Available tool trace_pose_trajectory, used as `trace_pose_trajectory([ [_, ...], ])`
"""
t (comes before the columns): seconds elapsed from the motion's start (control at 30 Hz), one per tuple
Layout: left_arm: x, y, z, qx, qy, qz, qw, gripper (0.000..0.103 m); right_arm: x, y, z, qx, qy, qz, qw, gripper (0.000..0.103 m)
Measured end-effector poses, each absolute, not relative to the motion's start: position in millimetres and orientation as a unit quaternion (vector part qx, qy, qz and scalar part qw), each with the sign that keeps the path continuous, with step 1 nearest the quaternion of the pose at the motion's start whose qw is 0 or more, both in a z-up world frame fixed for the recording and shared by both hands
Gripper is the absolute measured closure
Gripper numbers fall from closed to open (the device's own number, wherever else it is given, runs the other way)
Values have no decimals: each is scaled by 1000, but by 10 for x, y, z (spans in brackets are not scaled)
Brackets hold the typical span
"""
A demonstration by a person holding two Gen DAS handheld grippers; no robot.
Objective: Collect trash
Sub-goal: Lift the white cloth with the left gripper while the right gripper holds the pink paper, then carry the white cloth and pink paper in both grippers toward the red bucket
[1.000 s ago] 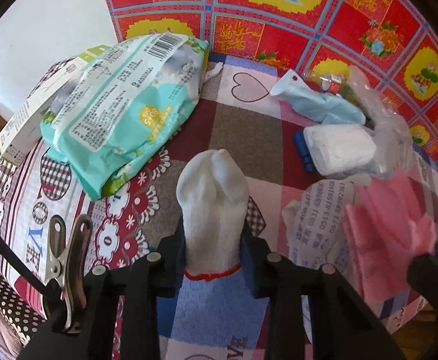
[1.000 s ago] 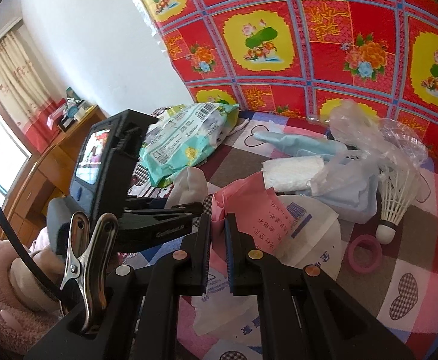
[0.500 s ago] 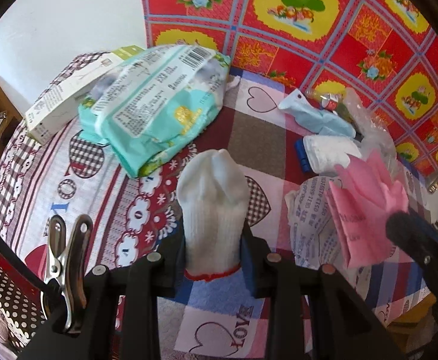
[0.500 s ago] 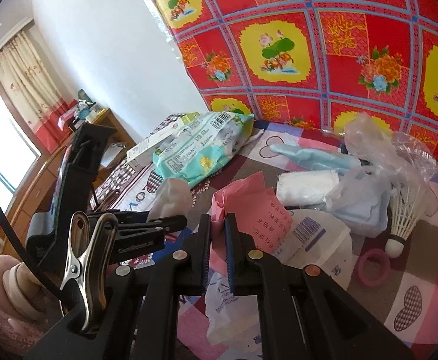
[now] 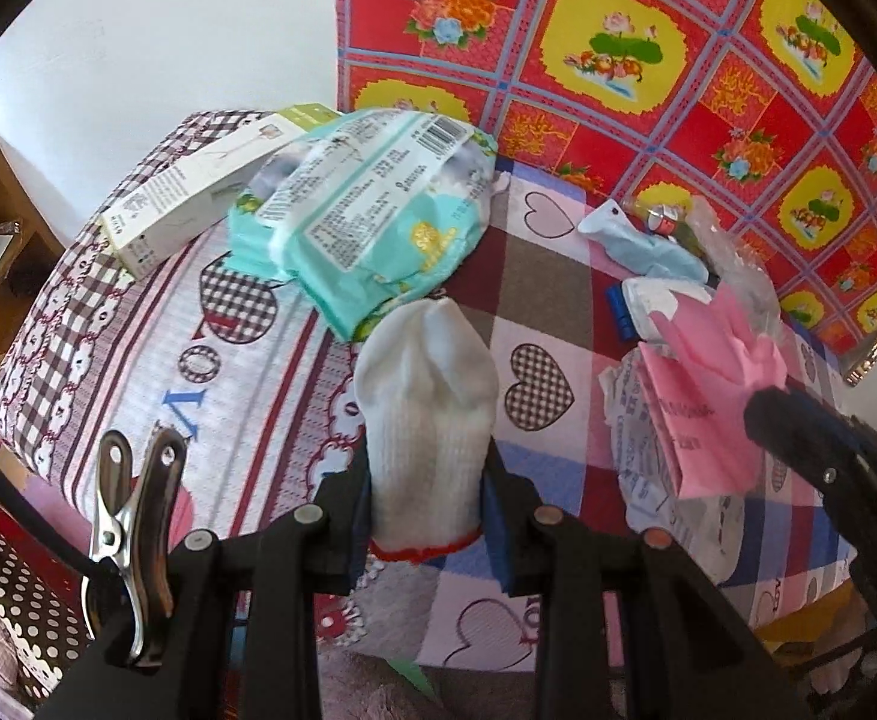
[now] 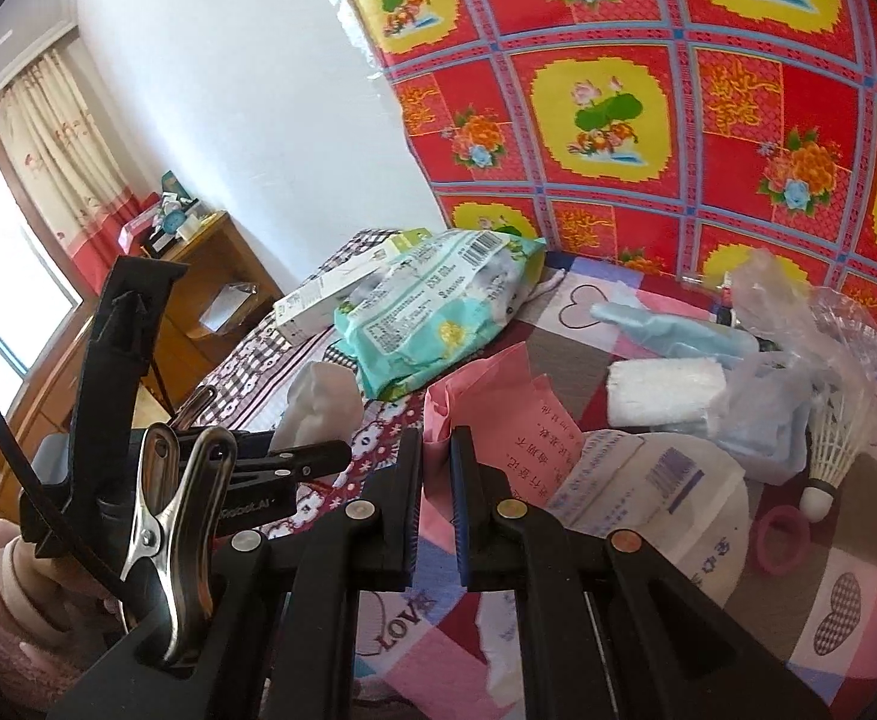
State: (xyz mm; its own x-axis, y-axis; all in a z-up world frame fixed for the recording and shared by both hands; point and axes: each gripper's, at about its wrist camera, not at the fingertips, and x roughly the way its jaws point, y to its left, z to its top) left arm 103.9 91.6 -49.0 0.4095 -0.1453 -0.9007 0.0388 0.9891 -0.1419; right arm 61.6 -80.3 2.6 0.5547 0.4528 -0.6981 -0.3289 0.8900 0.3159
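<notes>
Both my tongs loaded above the bed

Left tongs point(image 5: 426, 516) clench one white sock point(image 5: 426, 396); right tongs point(image 6: 435, 480) pinch one pink printed slip point(image 6: 498, 414) — one teal barcoded pack point(image 5: 372, 222), one shuttlecock point(image 6: 831, 450) lie on the "LOVE" bedspread point(image 5: 198, 360).

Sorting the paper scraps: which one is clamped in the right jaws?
The pink slip, folded with printed characters; the white receipt lies flat on the bed.

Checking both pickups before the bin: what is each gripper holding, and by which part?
The left gripper pinches a white sock near its red-trimmed cuff. The right gripper clamps pink paper by its lower left edge.
</notes>
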Motion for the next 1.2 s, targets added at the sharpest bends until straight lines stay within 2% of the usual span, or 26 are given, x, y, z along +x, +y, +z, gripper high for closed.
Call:
trace_pose_trajectory([
  [1.2, 839, 2263, 10, -14, 489, -90, 867, 71, 473, 674, 295, 63, 398, 193, 895, 93],
])
